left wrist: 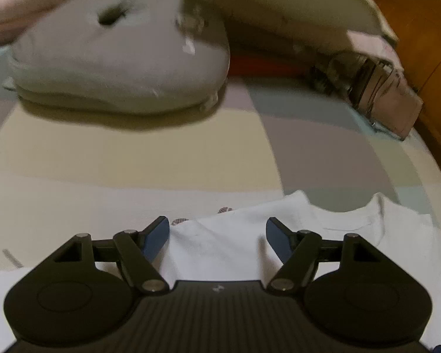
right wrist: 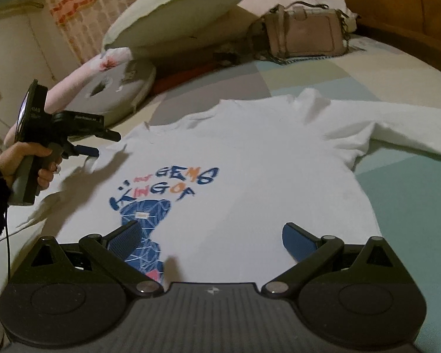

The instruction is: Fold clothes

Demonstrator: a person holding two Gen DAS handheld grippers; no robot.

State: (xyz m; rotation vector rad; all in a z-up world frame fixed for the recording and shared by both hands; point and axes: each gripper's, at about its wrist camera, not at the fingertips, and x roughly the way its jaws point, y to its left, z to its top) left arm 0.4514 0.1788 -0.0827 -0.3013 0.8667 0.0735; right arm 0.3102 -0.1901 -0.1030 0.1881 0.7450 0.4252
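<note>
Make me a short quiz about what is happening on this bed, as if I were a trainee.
1. True or false: the white T-shirt lies print side up on the bed.
2. What stands behind the shirt near the headboard? A) a pink handbag B) a laptop C) a kettle
3. Fill in: the right hand-held gripper has its jaws ____, gripping nothing.

Key: 1 true; 2 A; 3 open.

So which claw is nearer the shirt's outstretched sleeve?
Right. The right claw hovers over the shirt's hem, the sleeve on its side; the left claw is at the opposite shoulder.
</note>
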